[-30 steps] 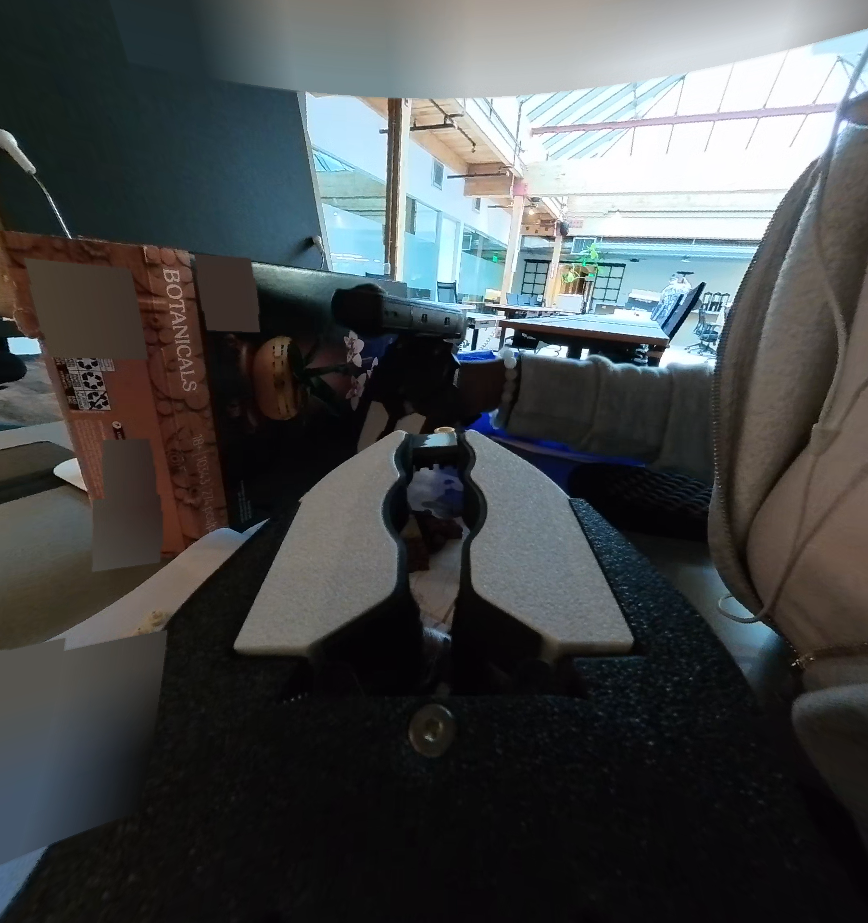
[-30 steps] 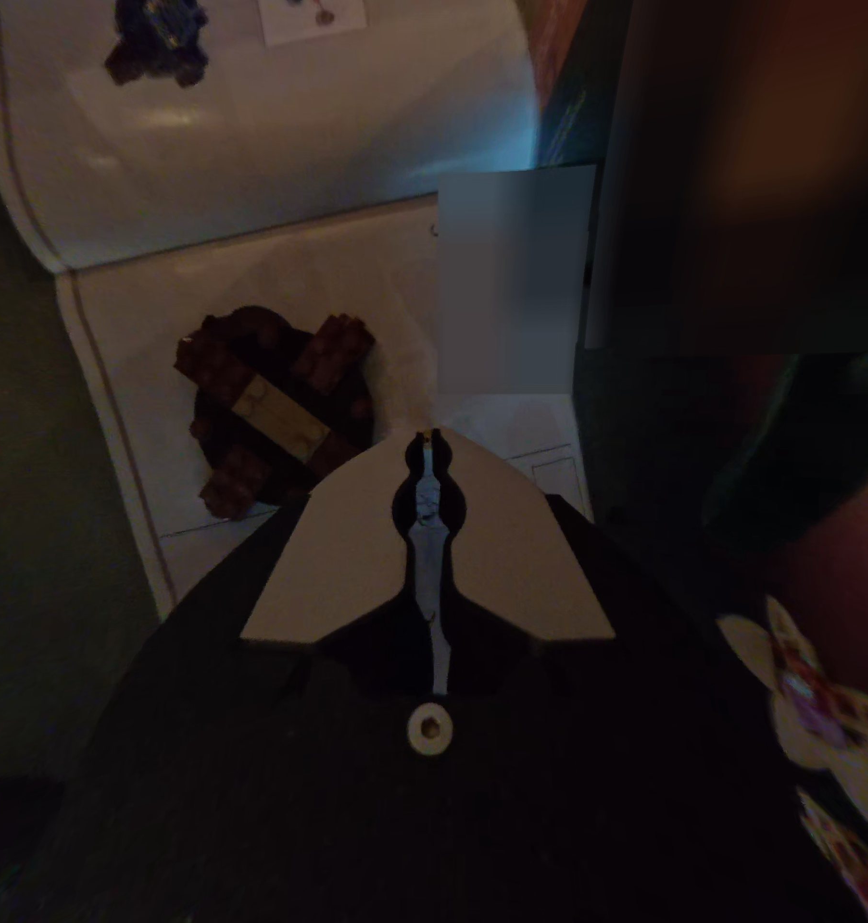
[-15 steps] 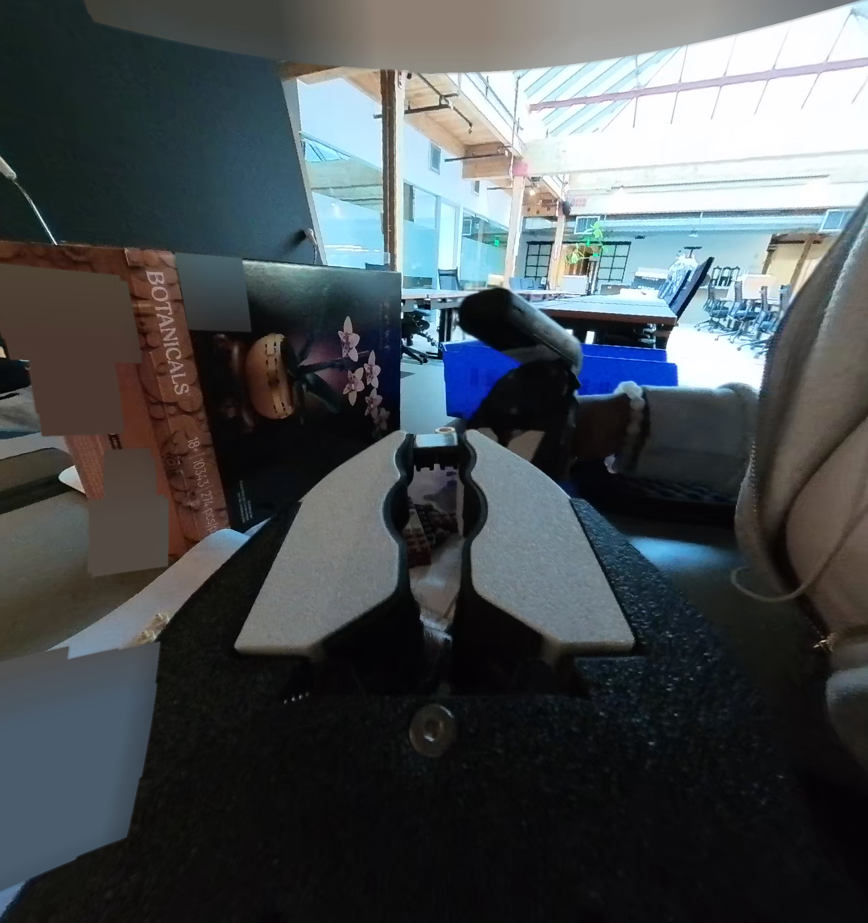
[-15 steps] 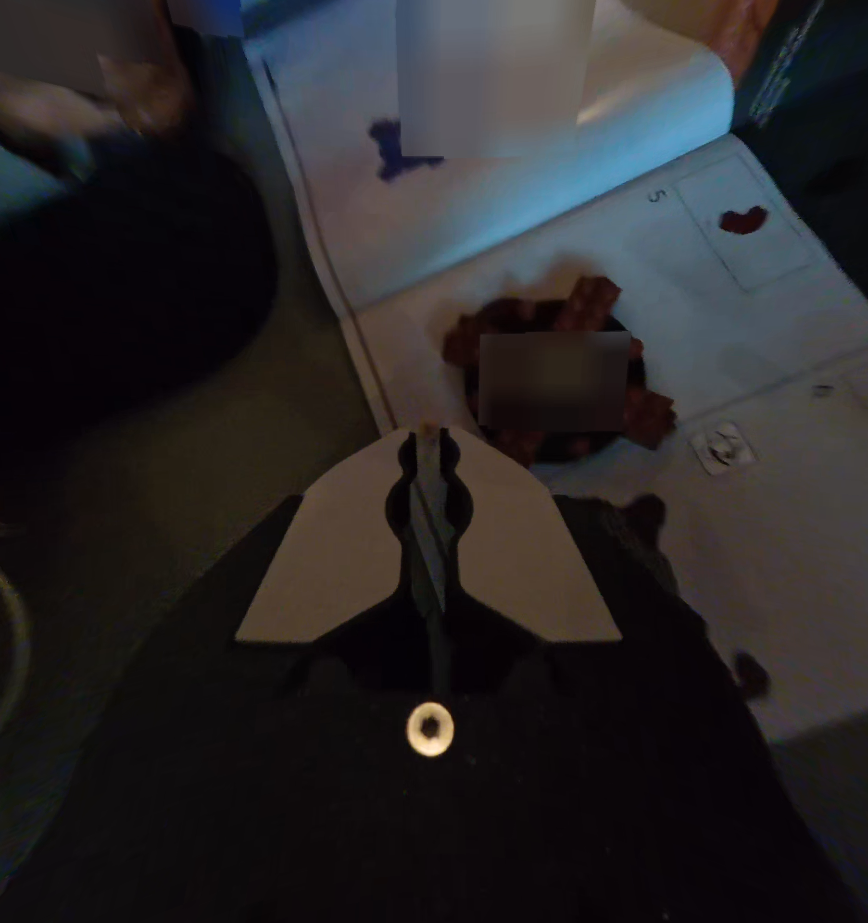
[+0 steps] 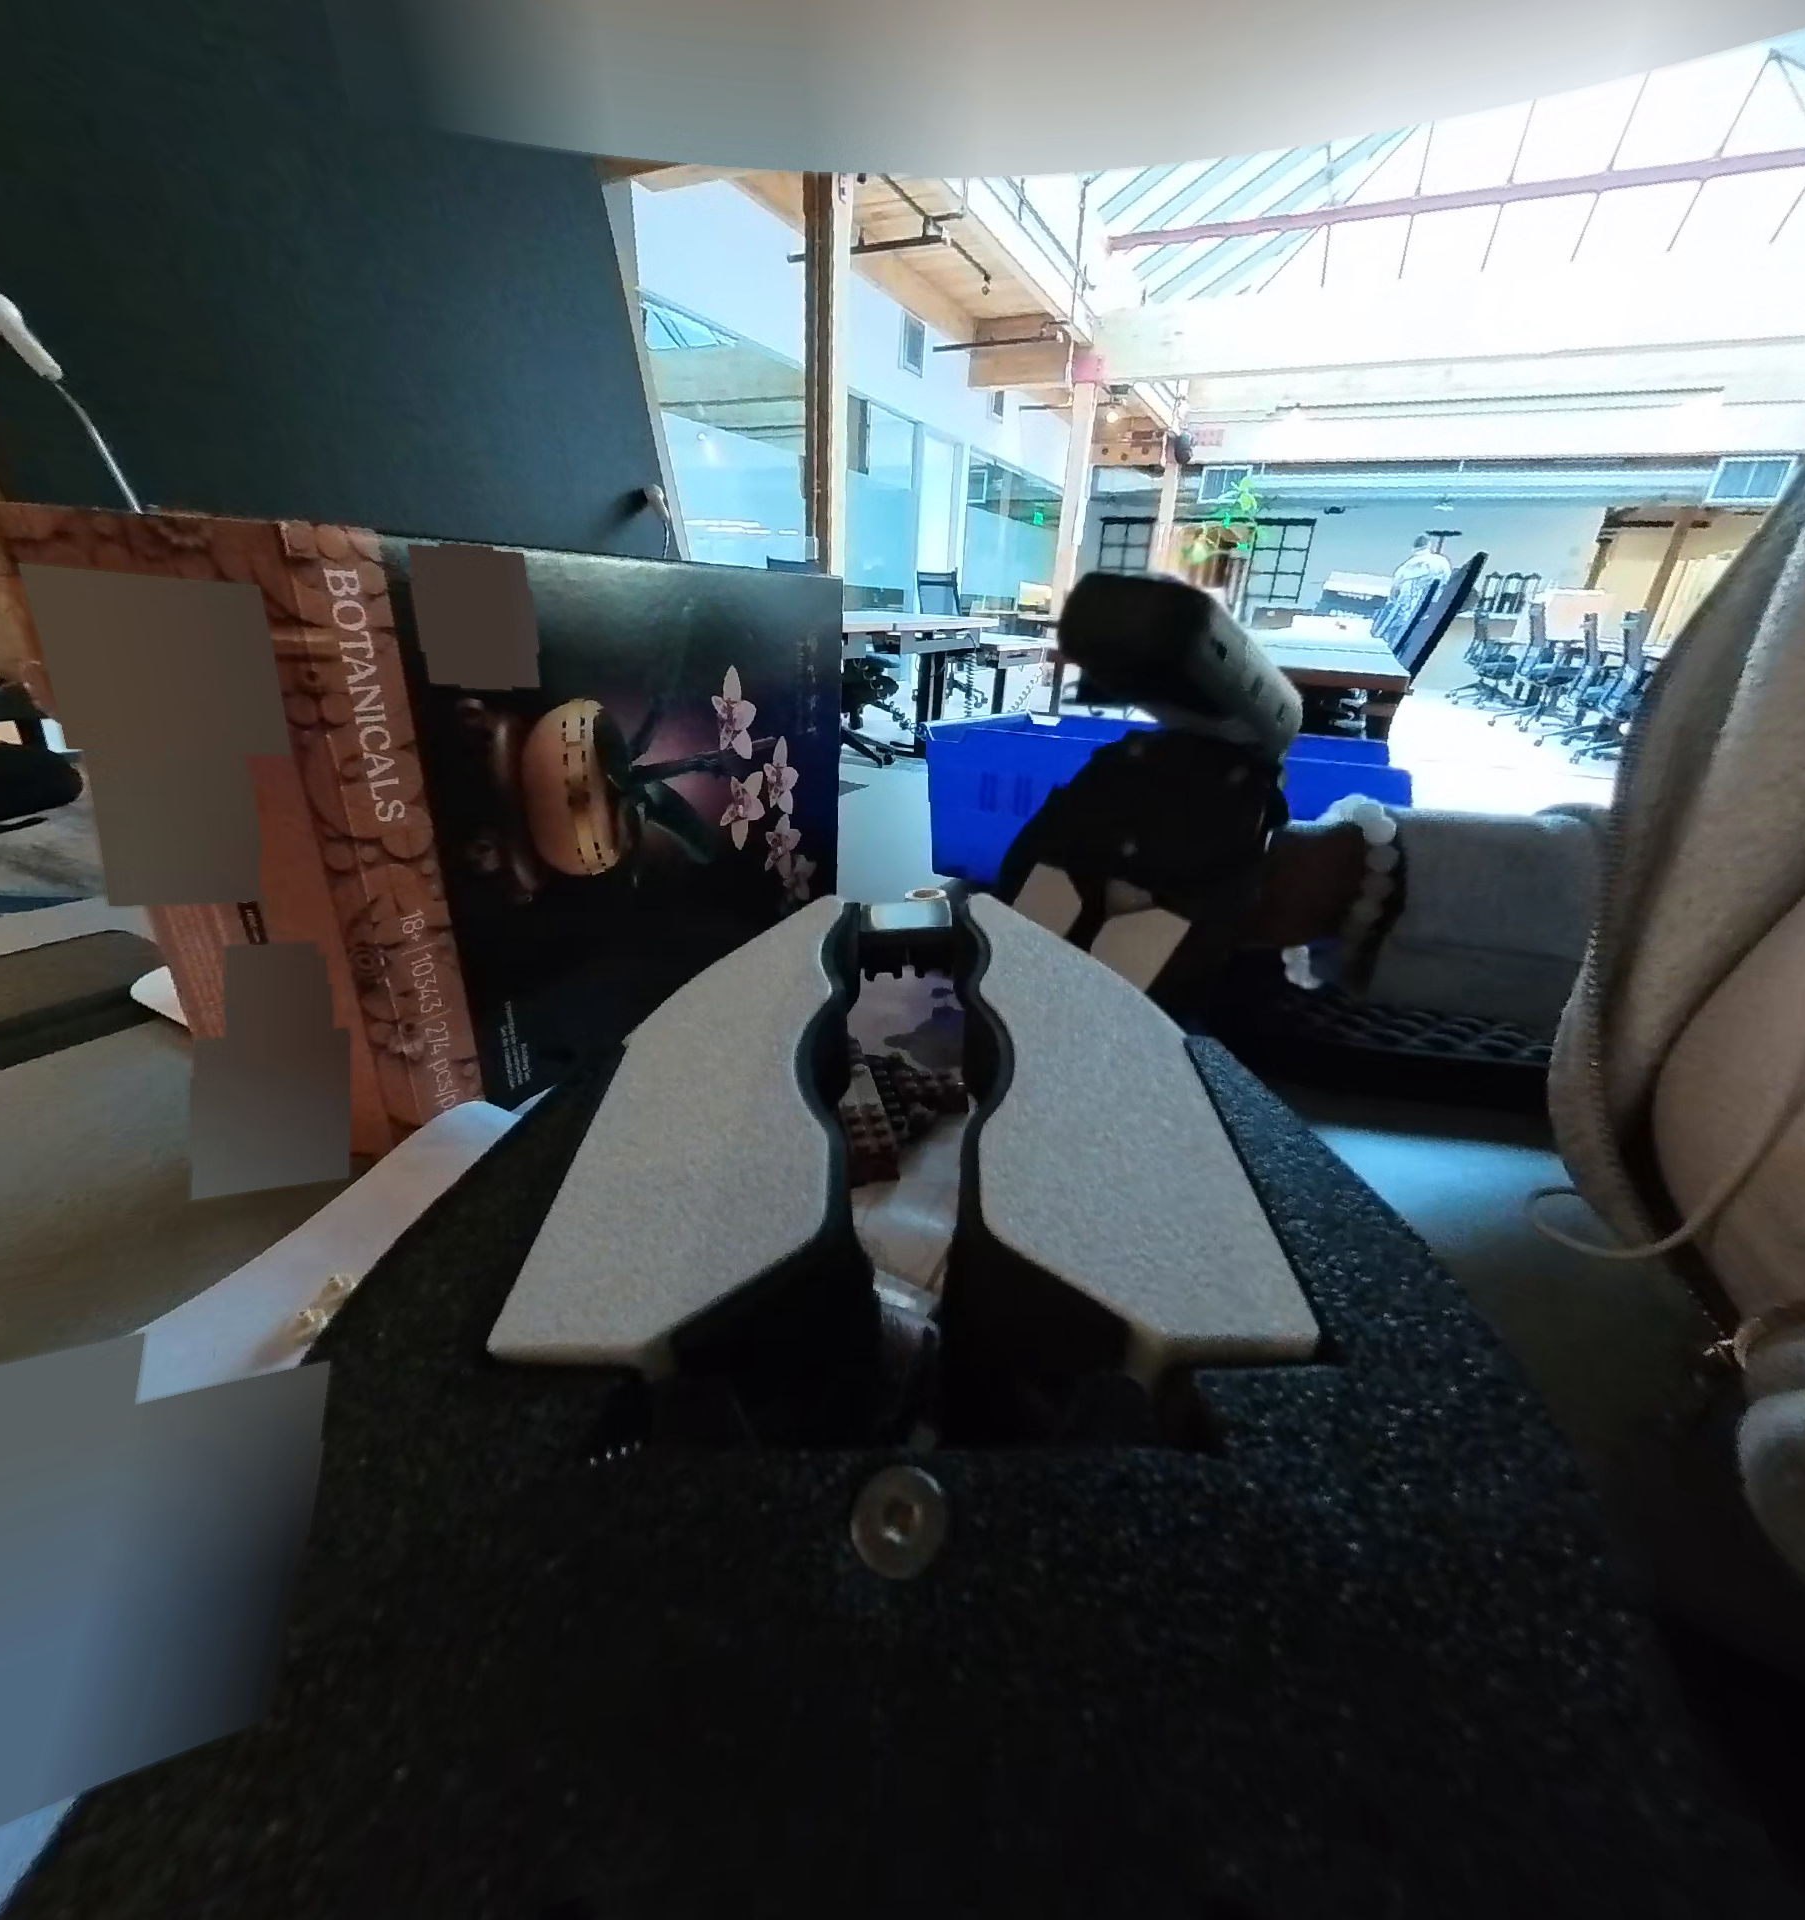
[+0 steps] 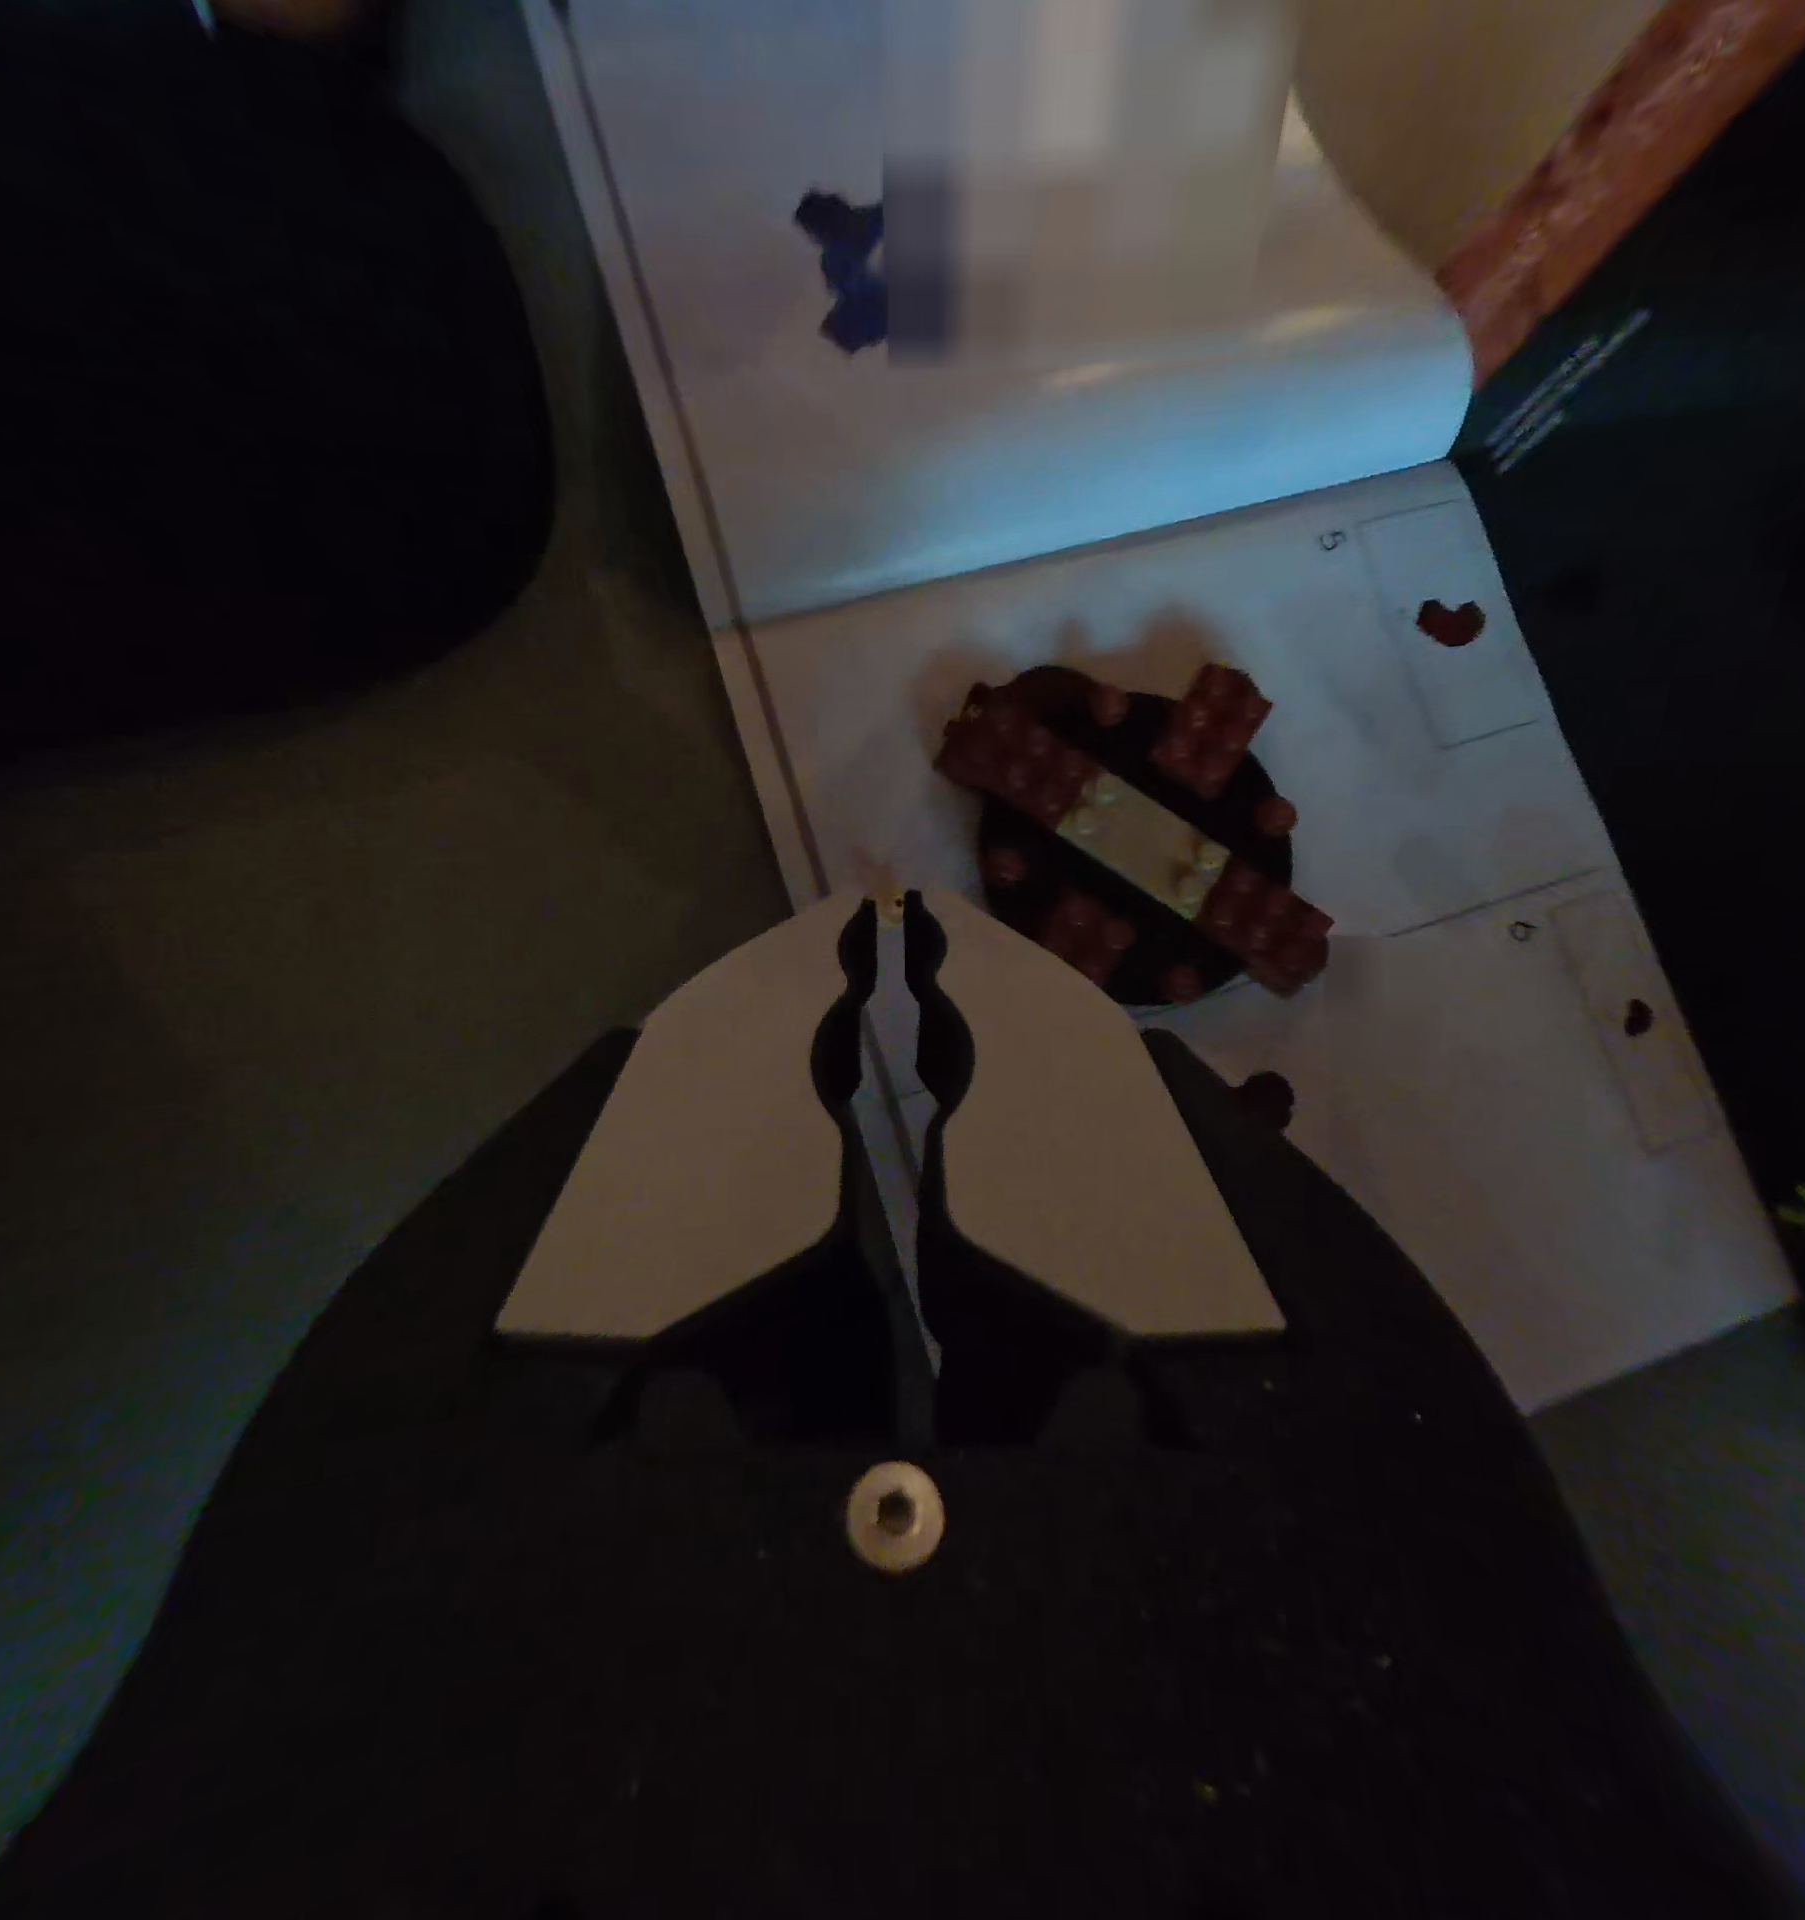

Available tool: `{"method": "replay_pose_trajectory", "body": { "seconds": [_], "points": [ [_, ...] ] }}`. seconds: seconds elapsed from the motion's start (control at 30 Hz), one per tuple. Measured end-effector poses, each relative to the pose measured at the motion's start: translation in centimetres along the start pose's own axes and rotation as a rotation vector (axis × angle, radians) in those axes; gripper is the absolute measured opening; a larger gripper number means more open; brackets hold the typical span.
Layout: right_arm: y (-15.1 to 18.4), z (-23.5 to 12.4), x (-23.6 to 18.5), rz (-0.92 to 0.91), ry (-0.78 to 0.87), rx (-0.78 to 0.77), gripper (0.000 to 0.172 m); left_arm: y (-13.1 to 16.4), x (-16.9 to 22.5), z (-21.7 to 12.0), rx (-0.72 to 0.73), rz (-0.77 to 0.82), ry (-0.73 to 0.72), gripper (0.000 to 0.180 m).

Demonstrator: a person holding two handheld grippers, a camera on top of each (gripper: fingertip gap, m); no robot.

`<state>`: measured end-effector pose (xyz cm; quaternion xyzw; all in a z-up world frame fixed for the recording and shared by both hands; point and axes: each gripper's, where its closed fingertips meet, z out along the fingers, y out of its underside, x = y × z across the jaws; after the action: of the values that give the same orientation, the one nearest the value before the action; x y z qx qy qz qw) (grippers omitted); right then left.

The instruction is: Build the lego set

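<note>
The left gripper (image 5: 903, 920) had its jaws clamped on a small black brick (image 5: 903, 928); the right gripper (image 6: 887, 906), its jaws pinching a tiny tan piece (image 6: 887, 906), hovered beside the brown brick model (image 6: 1137, 831).

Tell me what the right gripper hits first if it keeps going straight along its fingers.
Probably the open booklet page lying just beyond the right gripper, near its left edge; the brick model sits off to the right. Depth is unclear.

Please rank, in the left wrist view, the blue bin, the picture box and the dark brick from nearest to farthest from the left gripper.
1. Dark brick: clamped between the left gripper's fingertips.
2. Picture box: standing just beyond the fingertips, to the left.
3. Blue bin: farther back, right of the box and behind the other gripper.
</note>
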<state>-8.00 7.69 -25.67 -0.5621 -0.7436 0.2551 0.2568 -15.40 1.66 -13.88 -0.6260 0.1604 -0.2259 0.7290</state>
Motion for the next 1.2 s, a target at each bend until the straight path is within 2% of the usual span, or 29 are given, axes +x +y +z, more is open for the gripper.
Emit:
{"method": "replay_pose_trajectory", "body": {
  "seconds": [0.13,0.2,0.57,0.63,0.7,0.77,0.8,0.87,0.93,1.03,1.1,1.2],
  "points": [
    [-0.1,0.4,-0.2,-0.075,0.044,0.005,0.002,0.0,0.0,0.0,-0.001,0.002,0.001,0.016],
    [0.6,0.7,0.0,-0.095,0.068,-0.043,0.002,0.1,0.1,0.1,-0.005,0.003,0.003,0.016],
    [0.3,1.3,0.1,-0.091,0.055,-0.025,0.002,0.0,-0.1,0.0,0.003,-0.012,0.000,0.016],
    [-0.1,1.2,0.0,-0.033,0.024,0.007,0.000,0.0,-0.1,0.0,0.002,-0.012,0.001,0.016],
    [-1.2,0.7,-0.8,0.124,-0.093,0.100,0.000,0.0,-0.1,0.0,0.003,-0.013,0.001,0.016],
    [-0.7,0.4,-1.8,0.303,-0.237,0.071,0.000,0.0,-0.1,0.0,0.005,-0.012,0.001,0.016],
    [0.0,0.4,-1.7,0.352,-0.247,0.032,0.000,0.0,-0.1,0.0,0.004,-0.009,0.001,0.016],
    [0.5,0.4,-0.9,0.325,-0.203,0.027,0.000,0.0,0.0,0.0,-0.001,-0.002,0.003,0.016],
    [-0.6,0.2,-0.7,0.243,-0.167,0.083,0.000,0.1,0.1,0.1,-0.005,0.002,0.004,0.016],
    [-1.5,0.9,-0.2,0.113,-0.055,0.077,0.015,0.0,0.0,0.0,-0.002,-0.002,0.003,0.016],
    [-1.5,1.7,-0.2,0.048,-0.004,0.037,0.011,0.0,0.0,0.0,0.000,-0.003,0.002,0.016],
    [-1.4,2.4,-0.2,0.049,0.010,0.011,0.010,0.0,0.0,0.0,-0.002,-0.002,0.004,0.016]
  ]
}}
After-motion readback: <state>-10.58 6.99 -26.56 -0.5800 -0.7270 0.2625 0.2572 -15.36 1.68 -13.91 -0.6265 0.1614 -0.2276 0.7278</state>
